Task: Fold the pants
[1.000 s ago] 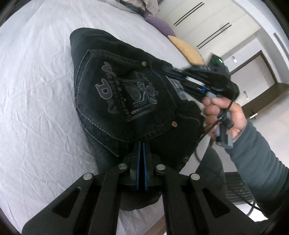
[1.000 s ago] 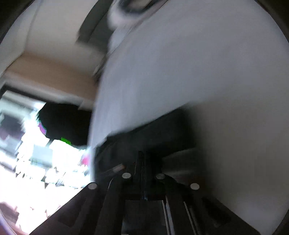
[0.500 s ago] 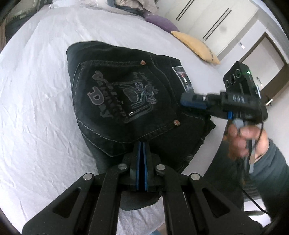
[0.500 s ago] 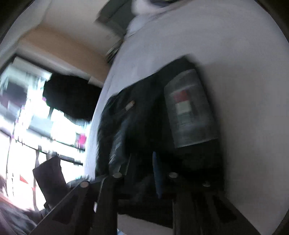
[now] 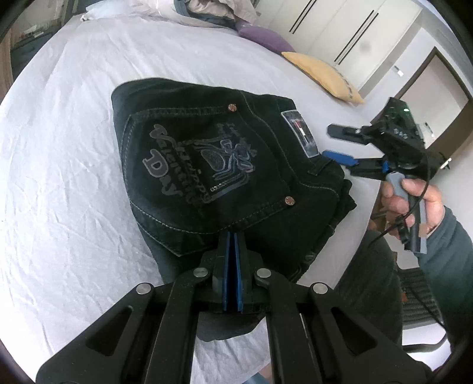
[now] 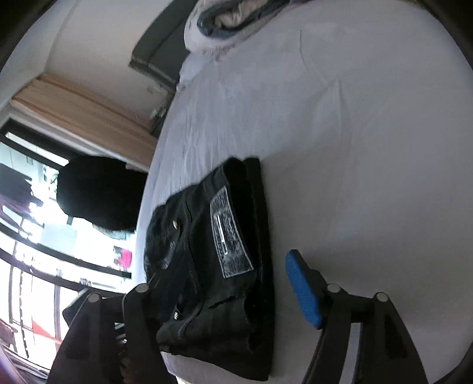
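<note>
The black jeans [image 5: 212, 165] lie folded into a compact bundle on the white bed sheet [image 5: 65, 153], back pocket with grey print facing up. My left gripper [image 5: 232, 245] is shut, its blue pads together at the near edge of the bundle; whether cloth is between them is hidden. My right gripper [image 5: 340, 144] is open and empty, held just off the waistband side beside the grey label. In the right wrist view the jeans [image 6: 218, 260] lie in front of the open right gripper [image 6: 224, 283], whose blue pad [image 6: 301, 289] shows on the right.
A yellow pillow [image 5: 322, 73] and a purple pillow [image 5: 266, 38] lie at the far side of the bed. A pile of clothes [image 5: 212, 9] sits at the head. The bed edge [image 5: 348, 236] runs near the person's body. A window [image 6: 35, 236] is on the left.
My right gripper has let go of the jeans, opened and pulled back off the waistband side. The bundle now lies flat. My left gripper stays shut at the near edge.
</note>
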